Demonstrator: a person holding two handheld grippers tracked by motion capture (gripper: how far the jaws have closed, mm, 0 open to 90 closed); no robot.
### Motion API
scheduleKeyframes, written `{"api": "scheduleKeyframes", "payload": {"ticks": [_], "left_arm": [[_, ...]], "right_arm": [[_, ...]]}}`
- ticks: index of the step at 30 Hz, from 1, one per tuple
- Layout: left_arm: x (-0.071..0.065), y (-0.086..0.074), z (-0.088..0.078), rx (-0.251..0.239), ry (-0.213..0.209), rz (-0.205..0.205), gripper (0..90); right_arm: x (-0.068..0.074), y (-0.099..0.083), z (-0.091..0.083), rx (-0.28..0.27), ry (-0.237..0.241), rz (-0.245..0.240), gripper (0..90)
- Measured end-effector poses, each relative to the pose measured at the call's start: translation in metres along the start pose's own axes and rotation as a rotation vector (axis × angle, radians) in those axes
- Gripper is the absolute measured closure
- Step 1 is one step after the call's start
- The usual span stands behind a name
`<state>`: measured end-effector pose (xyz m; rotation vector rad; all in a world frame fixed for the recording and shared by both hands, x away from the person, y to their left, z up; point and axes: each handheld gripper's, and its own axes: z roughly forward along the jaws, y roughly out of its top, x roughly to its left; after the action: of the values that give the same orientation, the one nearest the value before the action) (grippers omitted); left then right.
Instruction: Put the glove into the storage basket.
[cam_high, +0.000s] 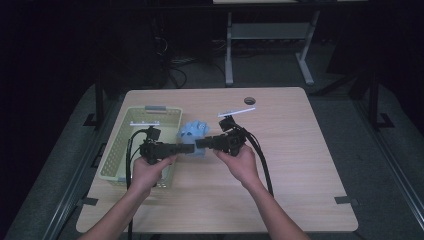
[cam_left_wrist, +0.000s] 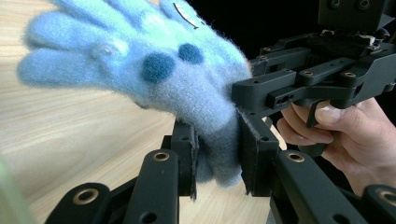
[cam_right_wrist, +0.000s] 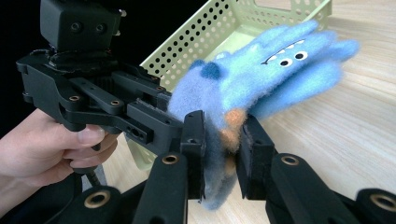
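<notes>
Your left claw (cam_left_wrist: 217, 154) is clamped on the cuff of the blue fuzzy glove (cam_left_wrist: 140, 60). Your right claw (cam_right_wrist: 222, 156) grips the same cuff from the opposite side. The glove hangs above the tabletop (cam_high: 280, 150), just beside the green basket (cam_high: 120, 150).

Fuzzy blue cloth glove (cam_left_wrist: 187, 84), perforated basket (cam_right_wrist: 243, 28), wood-grain table (cam_high: 300, 165)

The wooden table (cam_high: 300, 165) stood on a dark floor. On its left part sat a pale green perforated basket (cam_high: 120, 150). A round hole (cam_high: 249, 100) pierced the table's far edge. Beyond the table stood a grey metal frame (cam_high: 270, 35).
</notes>
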<state>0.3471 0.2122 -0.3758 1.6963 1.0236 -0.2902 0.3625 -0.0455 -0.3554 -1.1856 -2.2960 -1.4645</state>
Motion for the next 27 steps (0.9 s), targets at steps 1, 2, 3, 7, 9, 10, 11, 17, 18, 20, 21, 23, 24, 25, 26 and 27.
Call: {"api": "scheduleKeyframes", "payload": {"ticks": [1, 2, 3, 7, 9, 10, 11, 17, 18, 20, 21, 23, 24, 25, 26, 27], "left_arm": [[0.001, 0.000, -0.002, 0.002, 0.003, 0.002, 70.0], [0.001, 0.000, -0.004, -0.001, 0.005, 0.001, 70.0], [0.002, 0.000, -0.007, -0.003, 0.009, 0.001, 69.9], [0.004, 0.000, -0.015, -0.007, 0.020, 0.004, 70.0], [0.006, 0.000, -0.019, -0.009, 0.022, 0.002, 70.0], [0.007, 0.000, -0.022, -0.009, 0.023, 0.002, 70.0], [0.008, 0.001, -0.024, -0.010, 0.023, 0.004, 70.1], [0.013, 0.002, -0.035, -0.022, 0.033, 0.004, 70.4], [0.014, 0.002, -0.037, -0.026, 0.032, -0.005, 70.4], [0.016, 0.002, -0.041, -0.030, 0.034, -0.009, 70.6], [0.017, 0.002, -0.043, -0.028, 0.037, -0.009, 70.6], [0.018, 0.002, -0.047, -0.030, 0.044, -0.009, 70.7], [0.019, 0.002, -0.049, -0.029, 0.047, -0.007, 70.7], [0.020, 0.001, -0.050, -0.028, 0.047, -0.006, 70.8], [0.021, 0.001, -0.052, -0.032, 0.050, -0.011, 70.8], [0.023, 0.001, -0.055, -0.031, 0.047, -0.013, 70.7]], "right_arm": [[0.000, 0.001, 0.002, 0.002, 0.003, -0.006, 74.8], [0.001, 0.002, 0.003, 0.004, 0.004, -0.010, 74.8], [0.002, 0.002, 0.005, 0.006, 0.004, -0.004, 74.8], [0.006, 0.006, 0.013, 0.003, 0.020, -0.012, 74.8], [0.007, 0.007, 0.017, 0.006, 0.027, -0.010, 74.8], [0.009, 0.008, 0.019, 0.005, 0.027, -0.012, 74.8], [0.009, 0.009, 0.021, 0.002, 0.030, -0.019, 74.8], [0.013, 0.014, 0.031, -0.002, 0.051, -0.014, 74.8], [0.014, 0.015, 0.033, -0.001, 0.051, -0.019, 74.8], [0.015, 0.017, 0.036, -0.002, 0.059, -0.018, 74.8], [0.016, 0.018, 0.039, -0.004, 0.060, -0.021, 74.8], [0.017, 0.019, 0.042, -0.003, 0.066, -0.018, 74.8], [0.018, 0.020, 0.045, -0.001, 0.069, -0.019, 74.8], [0.019, 0.020, 0.047, 0.000, 0.072, -0.024, 74.8], [0.019, 0.021, 0.049, 0.001, 0.075, -0.025, 74.8], [0.021, 0.021, 0.050, 0.002, 0.078, -0.023, 74.8]]}}
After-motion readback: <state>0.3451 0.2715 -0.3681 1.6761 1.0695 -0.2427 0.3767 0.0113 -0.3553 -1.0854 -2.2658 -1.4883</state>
